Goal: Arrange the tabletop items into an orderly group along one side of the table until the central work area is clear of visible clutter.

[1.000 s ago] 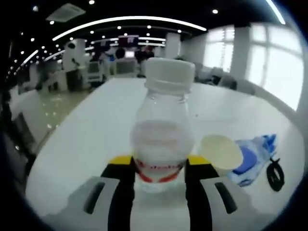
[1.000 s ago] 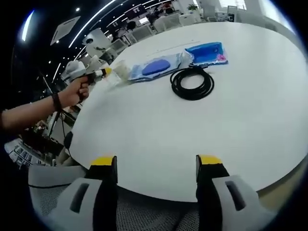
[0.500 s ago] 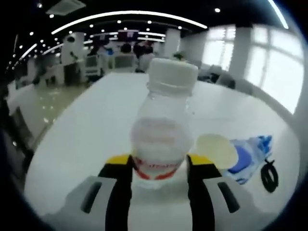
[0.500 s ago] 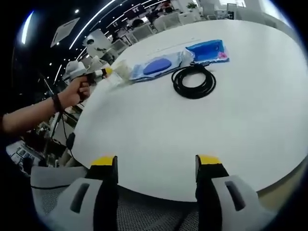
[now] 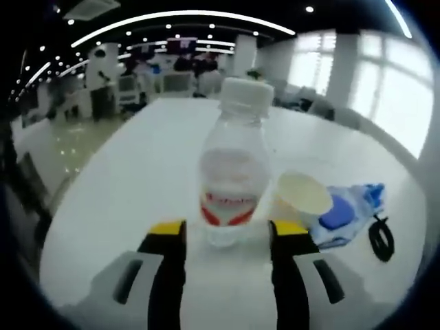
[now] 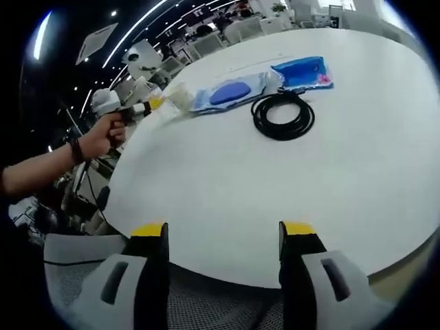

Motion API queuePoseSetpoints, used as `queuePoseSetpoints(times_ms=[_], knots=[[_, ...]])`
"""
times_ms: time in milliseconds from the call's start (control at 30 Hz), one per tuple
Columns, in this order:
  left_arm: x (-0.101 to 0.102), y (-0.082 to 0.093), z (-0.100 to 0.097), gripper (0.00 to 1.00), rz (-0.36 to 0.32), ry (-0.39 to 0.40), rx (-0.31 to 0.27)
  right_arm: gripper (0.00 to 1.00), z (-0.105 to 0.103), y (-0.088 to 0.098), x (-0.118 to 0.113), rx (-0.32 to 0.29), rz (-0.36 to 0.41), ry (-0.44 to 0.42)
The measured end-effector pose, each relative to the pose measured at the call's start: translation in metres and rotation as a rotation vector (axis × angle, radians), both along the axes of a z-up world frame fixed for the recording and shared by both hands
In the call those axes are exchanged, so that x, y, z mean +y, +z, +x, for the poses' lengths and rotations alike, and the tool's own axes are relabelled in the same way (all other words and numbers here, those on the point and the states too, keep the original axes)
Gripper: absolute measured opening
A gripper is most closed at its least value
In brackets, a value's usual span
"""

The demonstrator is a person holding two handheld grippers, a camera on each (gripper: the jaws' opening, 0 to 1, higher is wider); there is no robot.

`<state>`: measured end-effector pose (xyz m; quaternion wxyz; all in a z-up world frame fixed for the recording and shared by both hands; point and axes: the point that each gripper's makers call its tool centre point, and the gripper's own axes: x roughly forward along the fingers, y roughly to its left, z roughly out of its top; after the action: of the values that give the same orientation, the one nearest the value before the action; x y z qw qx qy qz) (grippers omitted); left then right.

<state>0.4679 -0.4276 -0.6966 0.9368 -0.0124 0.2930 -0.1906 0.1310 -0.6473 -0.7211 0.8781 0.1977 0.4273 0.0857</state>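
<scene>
Clear plastic bottle [image 5: 232, 182] upright beyond left gripper [image 5: 227, 237], jaws spread and empty; paper cup [image 5: 303, 196] at 3 o'clock. Right gripper [image 6: 220, 237] wide, empty. Risk: toppling if clipped on withdrawal.

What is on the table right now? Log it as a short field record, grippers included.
bottle: upright on table, white cap on, standing ahead of the left gripper's jaws
left gripper: open, not touching the bottle
paper cup: beside the bottle
blue pouch: lying flat, next to the cup
black cable: coiled, near the pouch
right gripper: open, at table edge
table: white
</scene>
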Motion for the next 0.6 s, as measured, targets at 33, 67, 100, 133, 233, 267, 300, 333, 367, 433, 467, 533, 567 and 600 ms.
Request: queuePoseSetpoints(times_ms=[33,67,100,133,233,267,300,333,367,433,467,533,567,600], knots=[[0.001,0.000,-0.003,0.49,-0.003,0.001,0.005,0.64,0.000,0.000,0.001,0.000,0.000,0.002],[0.003,0.000,-0.007,0.50,-0.007,0.001,0.008,0.64,0.000,0.001,0.001,-0.003,0.000,0.005],[0.004,0.000,-0.009,0.51,-0.008,-0.001,0.010,0.64,0.000,0.001,0.001,-0.005,0.000,0.006],[0.005,0.001,-0.013,0.51,-0.010,-0.004,0.014,0.64,0.000,0.001,0.001,-0.008,0.001,0.006],[0.005,0.003,-0.022,0.52,-0.012,-0.021,0.017,0.64,0.000,0.002,0.001,-0.010,0.002,0.004],[0.005,0.005,-0.026,0.52,-0.012,-0.029,0.017,0.64,0.000,0.002,0.001,-0.011,0.003,0.004],[0.006,0.006,-0.029,0.52,-0.014,-0.034,0.019,0.64,0.000,0.002,0.001,-0.012,0.006,0.004],[0.007,0.006,-0.032,0.52,-0.016,-0.038,0.022,0.64,0.000,0.003,0.001,-0.013,0.006,0.004],[0.008,0.008,-0.037,0.53,-0.021,-0.042,0.024,0.64,0.000,0.003,0.001,-0.016,0.005,0.005],[0.008,0.007,-0.044,0.54,-0.025,-0.054,0.032,0.64,0.000,0.003,0.002,-0.016,0.004,0.008],[0.009,0.008,-0.047,0.55,-0.027,-0.056,0.033,0.64,0.000,0.003,0.002,-0.016,0.005,0.009],[0.010,0.009,-0.055,0.55,-0.028,-0.061,0.035,0.63,0.000,0.004,0.003,-0.018,0.007,0.012],[0.011,0.010,-0.058,0.56,-0.030,-0.062,0.036,0.63,0.000,0.004,0.004,-0.018,0.008,0.013],[0.011,0.011,-0.062,0.56,-0.034,-0.063,0.036,0.63,0.000,0.004,0.004,-0.019,0.008,0.014]])
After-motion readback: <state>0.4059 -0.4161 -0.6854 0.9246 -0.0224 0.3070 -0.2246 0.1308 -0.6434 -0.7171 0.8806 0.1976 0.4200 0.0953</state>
